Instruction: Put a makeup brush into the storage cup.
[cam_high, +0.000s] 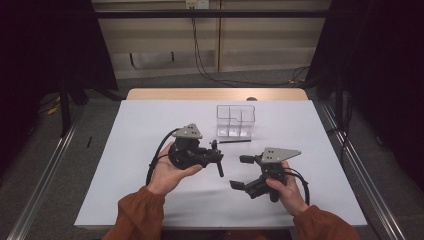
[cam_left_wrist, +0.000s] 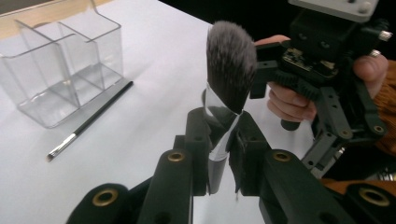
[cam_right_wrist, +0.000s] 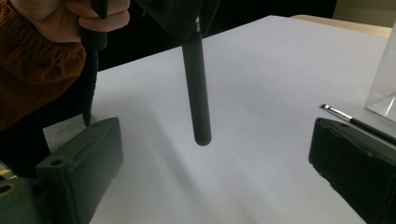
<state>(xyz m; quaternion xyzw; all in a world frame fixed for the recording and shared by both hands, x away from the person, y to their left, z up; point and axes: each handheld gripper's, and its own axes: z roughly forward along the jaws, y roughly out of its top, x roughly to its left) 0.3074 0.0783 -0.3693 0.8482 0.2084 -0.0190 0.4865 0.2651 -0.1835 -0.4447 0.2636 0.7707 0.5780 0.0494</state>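
Gripping a makeup brush (cam_left_wrist: 230, 65) by its ferrule, our left gripper (cam_left_wrist: 219, 140) lifts it toward the organizer (cam_high: 236, 120); our right gripper's (cam_high: 242, 172) fingers (cam_right_wrist: 79, 172) gape open, ready.

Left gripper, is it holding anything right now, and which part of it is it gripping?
Yes. The left gripper is shut on a large makeup brush, clamped at the shiny metal ferrule just below the bristles; the black handle hangs free beneath. The right gripper is open and holds nothing.
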